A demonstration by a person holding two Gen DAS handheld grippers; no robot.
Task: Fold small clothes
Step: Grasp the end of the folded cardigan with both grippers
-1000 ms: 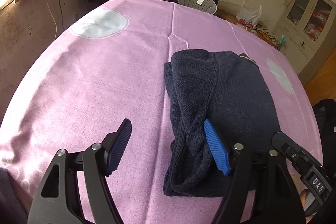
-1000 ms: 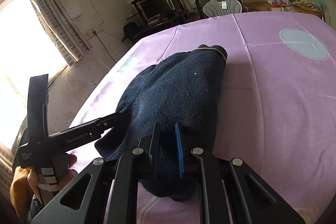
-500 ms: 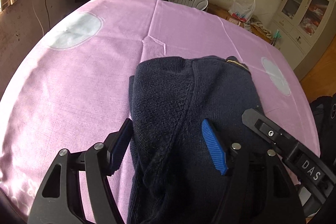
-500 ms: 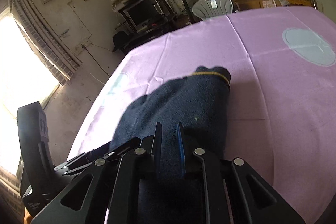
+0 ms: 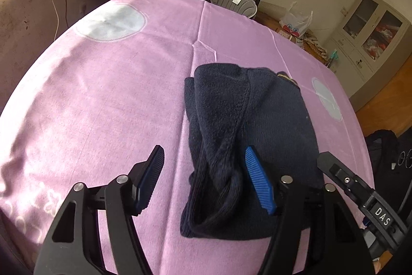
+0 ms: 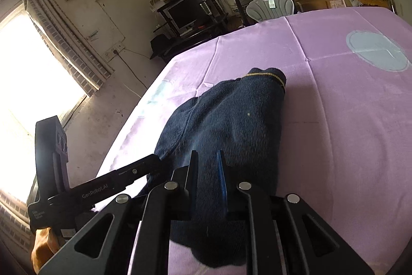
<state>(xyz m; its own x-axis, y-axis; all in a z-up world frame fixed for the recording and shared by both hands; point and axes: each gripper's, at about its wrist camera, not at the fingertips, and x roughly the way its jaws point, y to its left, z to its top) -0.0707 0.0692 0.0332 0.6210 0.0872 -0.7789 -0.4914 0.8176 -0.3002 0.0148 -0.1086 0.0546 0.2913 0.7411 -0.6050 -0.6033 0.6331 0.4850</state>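
1. Pink tablecloth (image 5: 108, 105) covers the whole working surface; a monitor stand, a shell-backed chair (image 5: 233, 0) and a glazed cabinet line the walls behind it.
2. Right gripper (image 6: 207, 179): jaws drawn nearly together, with dark knit between them, so it is judged clamped on the near edge of the navy garment (image 6: 226, 125). The pinch probably anchors the layers while the other hand repositions.
3. Left gripper (image 5: 203, 179): jaws wide apart, empty. Its right finger rests at or just over the garment's rolled left edge; the left finger stands over bare cloth beside the garment. This straddling pose suggests an approach to seize that edge.
4. Navy garment (image 5: 247, 125): a small knitted piece, already doubled into a long bundle lying on the tablecloth, running away from both grippers. A twisted ribbed hem (image 5: 221, 184) lies nearest the left gripper; a yellow-trimmed cuff or collar (image 6: 267, 76) marks the garment's far end.
5. Pale round patches (image 5: 110, 22) printed on the cloth lie well beyond the garment, to either side.
6. Judged stage: mid-fold; the loose left edge needs tidying.
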